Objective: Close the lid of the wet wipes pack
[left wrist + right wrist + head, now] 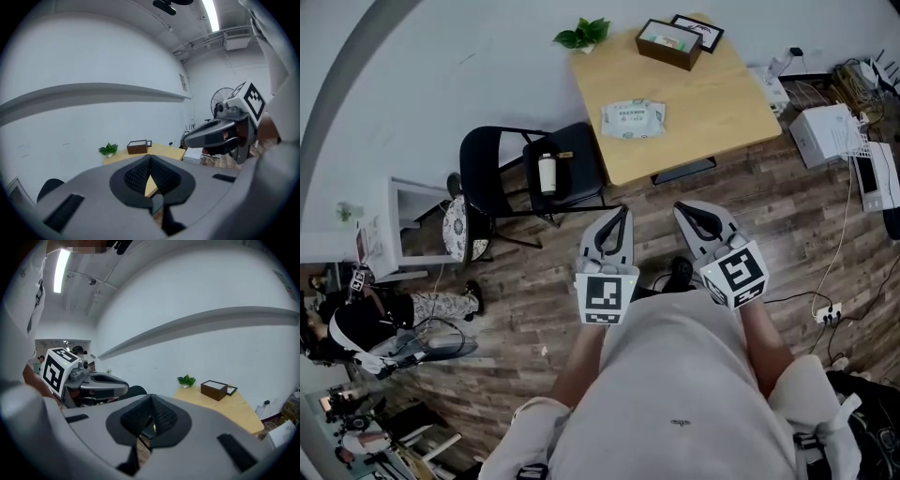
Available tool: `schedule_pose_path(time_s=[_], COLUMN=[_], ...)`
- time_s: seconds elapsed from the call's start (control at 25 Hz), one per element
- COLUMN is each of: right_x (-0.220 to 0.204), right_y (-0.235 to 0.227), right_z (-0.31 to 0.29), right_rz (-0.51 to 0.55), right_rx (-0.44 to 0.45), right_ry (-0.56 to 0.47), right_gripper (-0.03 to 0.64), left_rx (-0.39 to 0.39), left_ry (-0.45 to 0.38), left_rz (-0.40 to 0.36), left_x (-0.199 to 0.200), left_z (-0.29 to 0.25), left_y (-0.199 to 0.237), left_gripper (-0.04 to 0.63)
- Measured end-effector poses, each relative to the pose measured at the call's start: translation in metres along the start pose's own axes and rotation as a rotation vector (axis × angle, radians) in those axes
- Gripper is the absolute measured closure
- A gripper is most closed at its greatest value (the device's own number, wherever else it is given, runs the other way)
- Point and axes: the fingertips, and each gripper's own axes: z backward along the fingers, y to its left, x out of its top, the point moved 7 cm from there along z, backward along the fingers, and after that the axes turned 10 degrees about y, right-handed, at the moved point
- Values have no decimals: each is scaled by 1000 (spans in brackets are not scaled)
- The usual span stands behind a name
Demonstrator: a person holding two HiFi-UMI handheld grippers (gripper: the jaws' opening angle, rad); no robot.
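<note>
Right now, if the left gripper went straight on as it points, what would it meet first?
Most likely the wooden table, near its front edge, short of the wet wipes pack. The left gripper, fingers shut on nothing, aims down at it with open air between; depth is hard to judge.

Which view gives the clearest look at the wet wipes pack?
The head view: the wet wipes pack lies flat on the wooden table, seen whole from above. Both gripper views show the far part of that table with the brown box, but no pack can be made out there.
</note>
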Motion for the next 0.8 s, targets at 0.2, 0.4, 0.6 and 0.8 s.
schedule_pose_path(time_s=[0.2,0.4,0.6,0.8], right_x=[7,11,13,9], right_y=[1,0,-6,-11], right_z=[-3,-1,-3,-8], right_rz=[9,14,16,19], right_rx=[-5,-4,-10,-10], right_ry=[-6,-9,-10,-10], right_gripper=[617,617,617,617], left_rx=[-21,-38,-42,-46], left_ry=[-11,-16,-14,-18], left_rz=[1,2,13,23], left_x=[5,9,10,8], left_z=[-2,-6,-13,-20], left_y=[2,4,7,8], left_gripper=[588,588,588,588])
